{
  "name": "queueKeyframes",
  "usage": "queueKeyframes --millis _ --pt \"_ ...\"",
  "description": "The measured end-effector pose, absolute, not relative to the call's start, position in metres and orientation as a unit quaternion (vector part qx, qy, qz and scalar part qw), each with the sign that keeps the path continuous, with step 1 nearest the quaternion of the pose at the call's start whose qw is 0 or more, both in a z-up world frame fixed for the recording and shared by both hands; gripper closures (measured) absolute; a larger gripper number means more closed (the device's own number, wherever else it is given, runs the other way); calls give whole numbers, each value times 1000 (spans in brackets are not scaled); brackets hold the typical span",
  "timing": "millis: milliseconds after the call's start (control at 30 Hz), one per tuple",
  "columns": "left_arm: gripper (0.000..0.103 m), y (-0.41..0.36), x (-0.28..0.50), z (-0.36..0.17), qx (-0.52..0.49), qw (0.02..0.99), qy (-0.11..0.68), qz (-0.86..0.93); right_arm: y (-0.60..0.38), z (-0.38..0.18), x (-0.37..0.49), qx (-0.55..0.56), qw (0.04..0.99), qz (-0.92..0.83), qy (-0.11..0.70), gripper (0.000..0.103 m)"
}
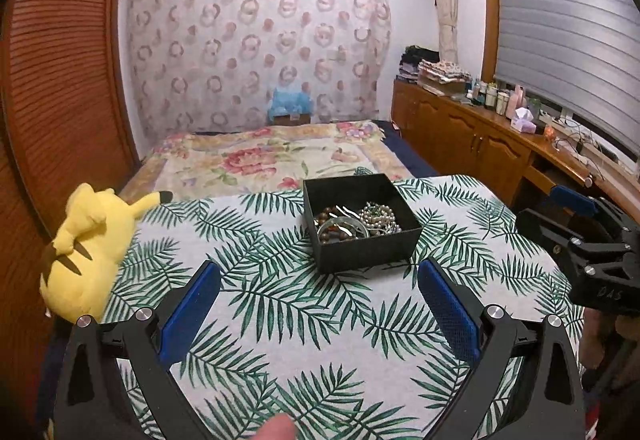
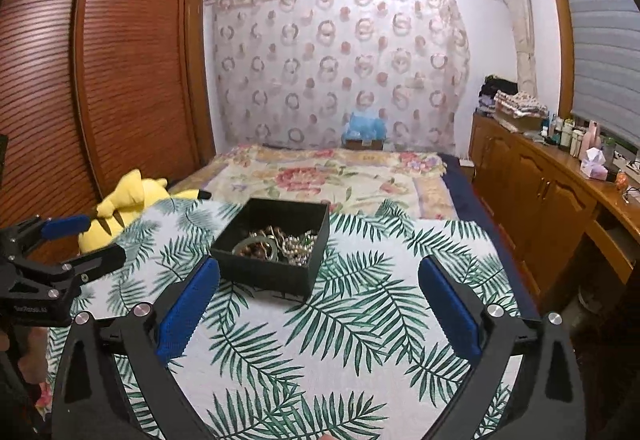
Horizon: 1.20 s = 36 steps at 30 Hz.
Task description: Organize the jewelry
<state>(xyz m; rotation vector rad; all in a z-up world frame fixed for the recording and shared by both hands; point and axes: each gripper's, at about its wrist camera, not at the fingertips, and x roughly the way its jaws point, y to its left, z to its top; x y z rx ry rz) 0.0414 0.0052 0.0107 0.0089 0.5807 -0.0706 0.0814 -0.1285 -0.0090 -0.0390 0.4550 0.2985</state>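
Note:
A black open box (image 1: 362, 244) stands on the palm-leaf cloth (image 1: 280, 312); it also shows in the right wrist view (image 2: 264, 272). Inside lie brown bead bracelets (image 1: 332, 234), a pale bangle (image 1: 344, 228) and pearl strands (image 1: 378, 217), also seen in the right wrist view as a jewelry heap (image 2: 280, 244). My left gripper (image 1: 318, 280) is open and empty, just short of the box. My right gripper (image 2: 318, 280) is open and empty, near the box's front corner. Each gripper shows in the other's view: the right one (image 1: 592, 240), the left one (image 2: 60, 240).
A yellow plush toy (image 1: 88, 252) lies at the cloth's left edge, also in the right wrist view (image 2: 120, 207). A bed with a floral cover (image 1: 272, 159) lies behind. A wooden wardrobe (image 1: 60, 79) stands left and a cluttered wooden sideboard (image 1: 480, 135) right.

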Motion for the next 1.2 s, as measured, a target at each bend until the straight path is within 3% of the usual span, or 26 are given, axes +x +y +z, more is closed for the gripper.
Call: queueKeyframes --millis 400,1200 --pt "8 5 18 26 1 964 264 -24 -136 9 54 -13 972 137 191 3" --pt "8 8 13 27 -9 967 254 -23 -131 -1 56 -13 969 139 202 3"
